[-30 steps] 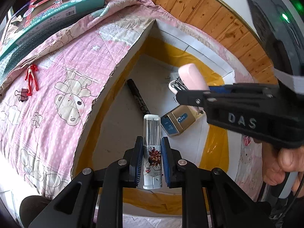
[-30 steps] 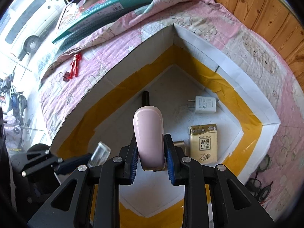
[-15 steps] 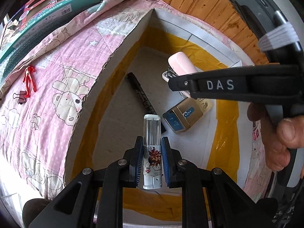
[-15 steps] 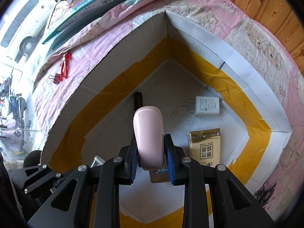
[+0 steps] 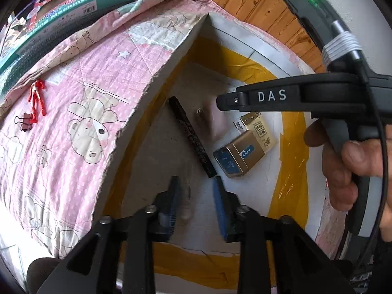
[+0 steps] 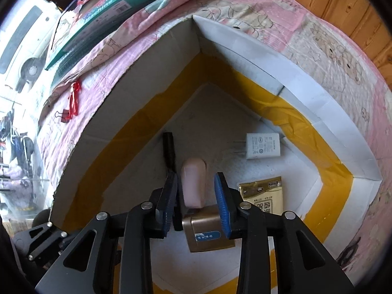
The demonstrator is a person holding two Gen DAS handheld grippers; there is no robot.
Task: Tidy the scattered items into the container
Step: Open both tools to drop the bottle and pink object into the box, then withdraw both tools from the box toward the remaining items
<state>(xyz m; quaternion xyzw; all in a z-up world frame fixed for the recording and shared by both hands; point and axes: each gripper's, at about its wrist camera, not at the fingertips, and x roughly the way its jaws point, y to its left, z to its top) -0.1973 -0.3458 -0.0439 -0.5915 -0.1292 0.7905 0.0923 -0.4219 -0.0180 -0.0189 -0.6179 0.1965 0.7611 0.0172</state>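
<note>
Both grippers poised over the cardboard box [image 6: 281, 56], jaws spread to release: the left gripper [image 5: 196, 196] drops a blurred clear tube [image 5: 185, 204], the right gripper [image 6: 196, 196] a pink stapler [image 6: 193, 186], beside the black marker [image 5: 191, 134] inside the box.

Inside the box [image 6: 245, 49], the marker [image 6: 169, 150] lies left, the charger [image 6: 263, 145] right, the stapler [image 6: 193, 186] between; the binder clip [image 6: 64, 117] lies outside on the quilt [image 6: 330, 49].
</note>
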